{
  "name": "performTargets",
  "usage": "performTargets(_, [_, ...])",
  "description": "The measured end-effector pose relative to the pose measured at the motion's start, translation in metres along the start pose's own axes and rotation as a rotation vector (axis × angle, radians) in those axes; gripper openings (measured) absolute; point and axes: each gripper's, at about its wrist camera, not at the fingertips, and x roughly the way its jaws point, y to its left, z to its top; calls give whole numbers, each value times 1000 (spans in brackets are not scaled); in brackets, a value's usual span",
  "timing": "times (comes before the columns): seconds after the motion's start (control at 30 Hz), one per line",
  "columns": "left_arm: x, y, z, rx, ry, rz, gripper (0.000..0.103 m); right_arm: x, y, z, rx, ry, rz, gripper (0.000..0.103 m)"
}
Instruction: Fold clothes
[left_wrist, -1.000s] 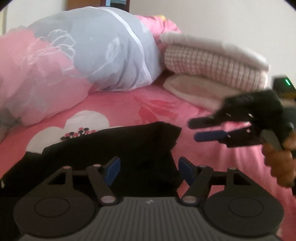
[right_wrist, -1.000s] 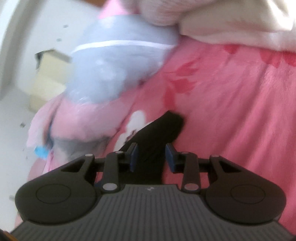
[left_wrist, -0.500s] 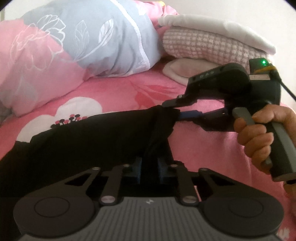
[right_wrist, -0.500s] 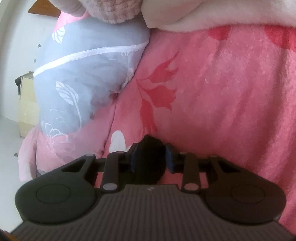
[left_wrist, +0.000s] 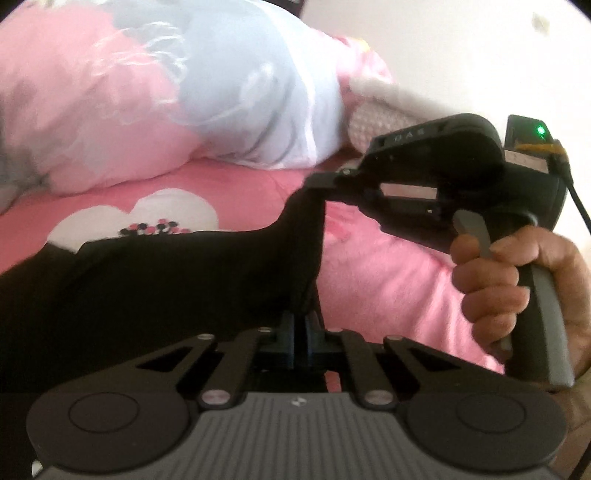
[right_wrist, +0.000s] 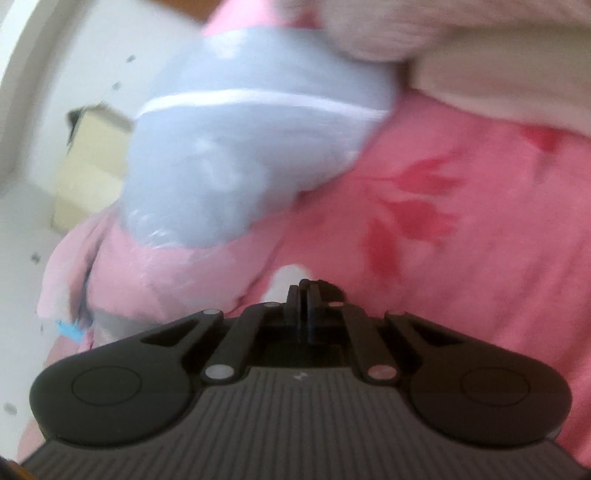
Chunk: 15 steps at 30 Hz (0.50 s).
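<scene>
The black garment lies spread on the pink bed cover, with its right-hand edge pulled up off the bed into a taut ridge between the two tools. The left gripper has its jaws closed on a fold of that edge low in the left wrist view. The right gripper pinches the garment's raised corner higher up; in its own view the jaws are shut tight with only a sliver of dark cloth showing beside them.

The main risk, as I judge it, is the right grip: so little fabric shows there that a quick pull could let the corner slip out and drop the edge in a crumple. With both grips on the same short stretch, the rest of the garment may drag along the cover and bunch instead of folding flat. The piled quilt and stacked blankets sit near behind, and a long carry could sweep cloth into them.

The left tool points forward and somewhat downward. The person's right hand wraps the other tool's handle, trigger squeezed, its nose aimed leftward across the view.
</scene>
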Motion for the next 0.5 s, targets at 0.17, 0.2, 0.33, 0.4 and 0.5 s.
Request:
performTargets(0.17, [-31,30,-6,-177,-27,-38,6,19,62,-13,-152,77,53,1])
performTargets(0.2, [-37,37,-8,-211,-31,-41,6,25,73,-19,-187,104,58,1])
performTargets(0.33, [-55,61,-25,-329,-54,-41,6,54,115,-48,-328,213,52,1])
performTargets(0.4, [-58,73,-36,-382,-44,-39,6,71,128,-67,-390,271,34,2])
performTargets(0.5, [-60,90,-53,-456,-12,-47,7,98,142,-100,-485,402,4,5])
